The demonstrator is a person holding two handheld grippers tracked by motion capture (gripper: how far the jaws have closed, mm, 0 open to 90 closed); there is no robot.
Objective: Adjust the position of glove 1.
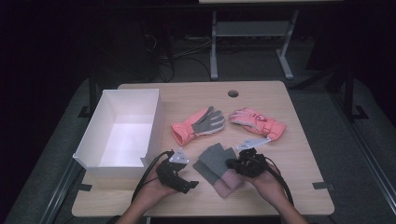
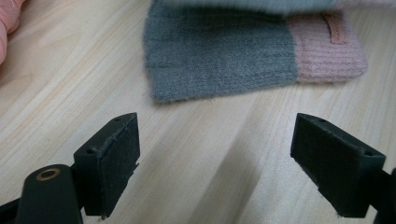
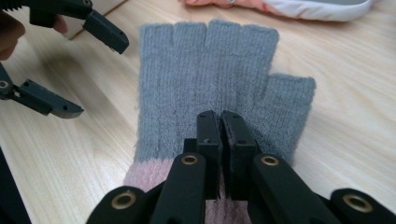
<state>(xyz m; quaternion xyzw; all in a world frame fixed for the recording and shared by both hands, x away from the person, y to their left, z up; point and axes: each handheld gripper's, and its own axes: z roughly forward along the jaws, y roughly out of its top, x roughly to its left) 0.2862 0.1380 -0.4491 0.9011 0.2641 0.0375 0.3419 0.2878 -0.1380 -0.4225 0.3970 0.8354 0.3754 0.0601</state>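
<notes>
Right fingers: the right gripper has its jaws pressed together; in the right gripper view they sit over the palm of the grey fingerless knit glove, seemingly pinching a fold of the knit, though the fold itself is hidden.
Left fingers: the left gripper has its jaws wide apart and holds nothing; bare wood lies between them in the left gripper view.
Glove position: lower centre of the high view, flat on the wooden table, between the two hands.
Glove layers: in the left gripper view a second grey-and-pink layer lies above the near one; probably a stacked pair.
Long axis: in the high view it runs from the pink cuff at lower right to the grey finger stubs at upper left.
Direction from left fingers: the glove lies ahead, near the top of the left gripper view, its grey edge close but apart from the jaws.
Nearer hand: the right, already on the glove; the left waits just beside its grey end.
Coming move, judged: likely a lift towards the white box at left centre, across the left gripper.
Surroundings: a coral winter glove, palm up, and its mate lie farther up the table, well apart from both grippers.
</notes>
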